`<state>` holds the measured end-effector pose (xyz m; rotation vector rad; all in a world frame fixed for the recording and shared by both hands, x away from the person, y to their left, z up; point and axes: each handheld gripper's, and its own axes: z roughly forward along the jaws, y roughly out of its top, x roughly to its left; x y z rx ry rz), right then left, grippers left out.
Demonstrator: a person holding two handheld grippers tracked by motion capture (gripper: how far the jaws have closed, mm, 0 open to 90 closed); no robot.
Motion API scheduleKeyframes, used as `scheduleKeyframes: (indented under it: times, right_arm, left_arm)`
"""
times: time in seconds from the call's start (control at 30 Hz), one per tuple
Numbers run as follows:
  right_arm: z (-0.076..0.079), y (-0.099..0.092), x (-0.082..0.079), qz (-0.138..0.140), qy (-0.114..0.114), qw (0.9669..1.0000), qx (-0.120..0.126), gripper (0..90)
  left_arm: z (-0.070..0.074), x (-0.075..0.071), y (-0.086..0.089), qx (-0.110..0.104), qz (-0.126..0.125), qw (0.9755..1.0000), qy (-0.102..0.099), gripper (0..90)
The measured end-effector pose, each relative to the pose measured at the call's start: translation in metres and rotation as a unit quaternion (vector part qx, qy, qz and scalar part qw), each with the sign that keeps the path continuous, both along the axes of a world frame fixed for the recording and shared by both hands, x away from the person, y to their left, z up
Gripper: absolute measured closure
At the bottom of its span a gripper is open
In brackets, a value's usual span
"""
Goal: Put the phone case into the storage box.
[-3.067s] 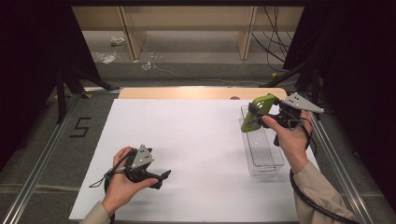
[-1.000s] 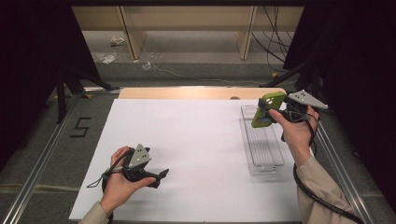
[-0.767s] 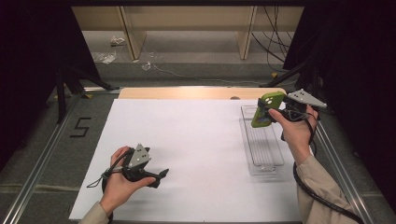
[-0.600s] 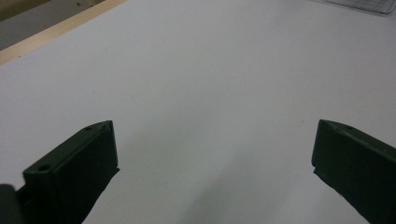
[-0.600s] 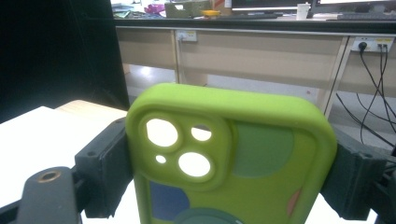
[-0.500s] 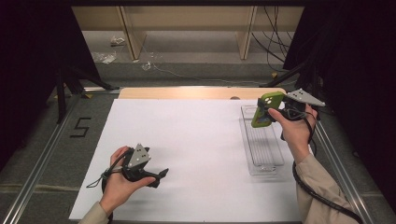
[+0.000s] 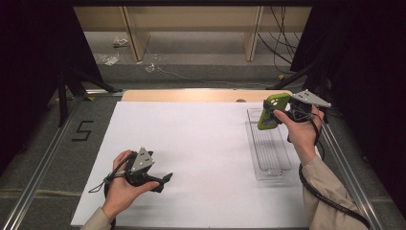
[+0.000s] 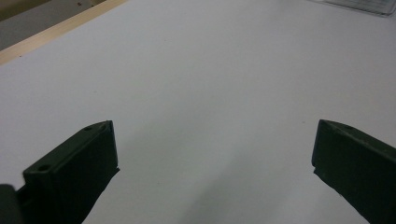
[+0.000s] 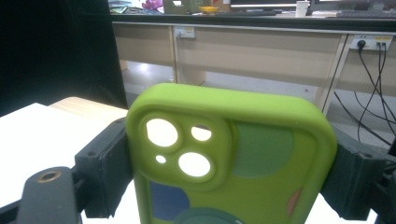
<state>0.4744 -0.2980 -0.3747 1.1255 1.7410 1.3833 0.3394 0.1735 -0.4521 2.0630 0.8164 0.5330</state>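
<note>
Right gripper [image 7: 274, 111] clamps a matte green silicone phone case [image 9: 231, 158] with rounded corners; left gripper [image 8: 212, 172] jaws spread wide.

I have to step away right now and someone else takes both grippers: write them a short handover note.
Right gripper: shut on the lime-green silicone phone case, held upright in the air above the far end of the clear plastic tray.
Left gripper: open, holding nothing, low over the white table sheet at the near left.
Done: case picked up.
Left: likely set the case down, perhaps into the tray; the destination is a guess.
</note>
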Motion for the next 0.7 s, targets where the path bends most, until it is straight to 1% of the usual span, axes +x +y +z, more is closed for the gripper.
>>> scheduleKeyframes:
  times: [0.7]
  right_arm:
    - [-0.0014,0.003,0.0102,-0.001,0.003,1.0,-0.009,17.0]
  left_arm:
    - [0.0004,-0.0001,0.0006,-0.001,0.002,1.0,-0.001,0.0]
